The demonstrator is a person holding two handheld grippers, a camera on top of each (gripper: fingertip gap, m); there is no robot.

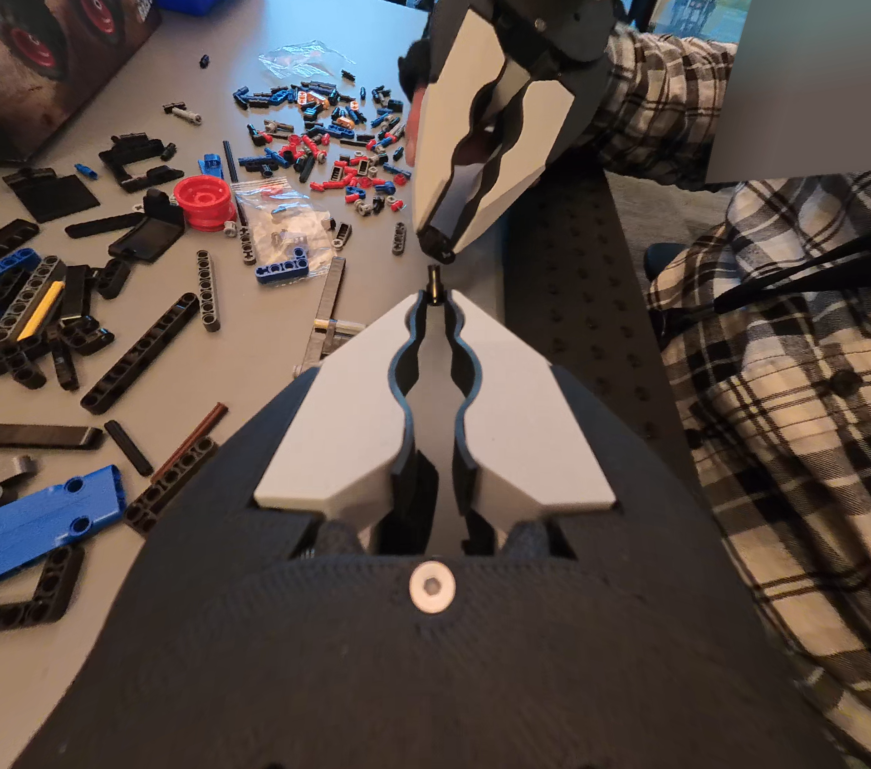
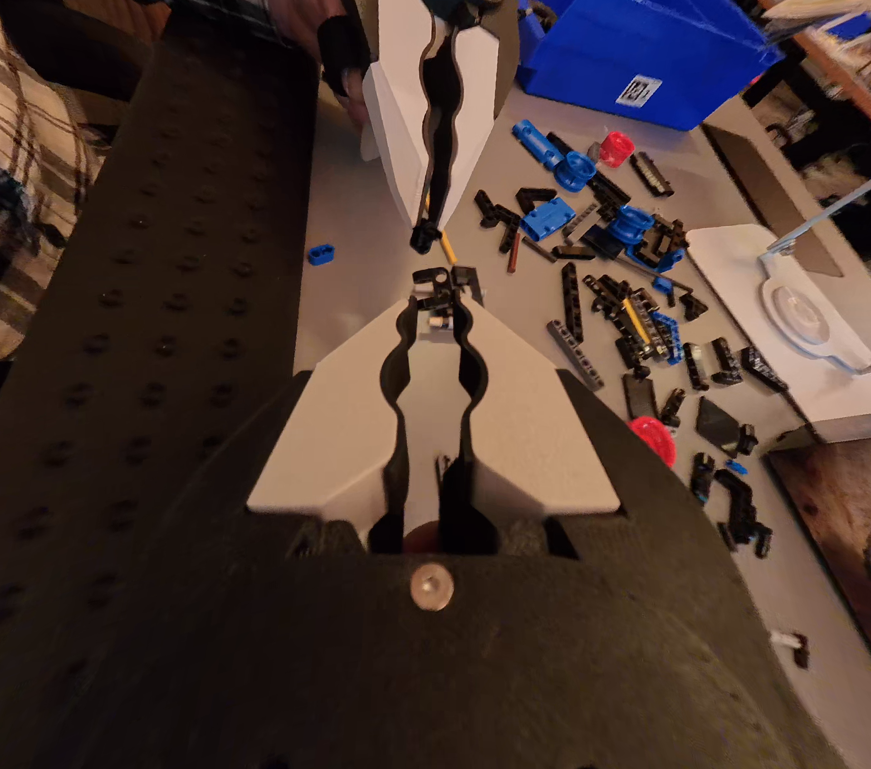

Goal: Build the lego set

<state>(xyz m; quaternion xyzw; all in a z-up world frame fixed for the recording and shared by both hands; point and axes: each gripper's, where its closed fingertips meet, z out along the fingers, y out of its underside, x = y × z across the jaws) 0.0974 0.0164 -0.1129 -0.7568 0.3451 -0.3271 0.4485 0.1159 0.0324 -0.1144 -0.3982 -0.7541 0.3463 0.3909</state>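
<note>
Two grippers meet tip to tip above the grey table [image 1: 283, 30], each pinching a small black lego part.

The left gripper [image 1: 434, 296] points forward and a little up, its fingers pressed on a thin black pin [image 1: 433, 281]. The right gripper [image 1: 436, 249] comes down from above, tilted, gripping a small black connector piece [image 2: 436, 289]; the two parts are near but apart. Loose lego pieces [image 1: 330, 148] lie scattered on the table, with a red wheel [image 1: 203, 202] and a blue bin [image 2: 627, 54] farther out. A plaid sleeve [image 1: 660, 101] is behind the right gripper.
</note>
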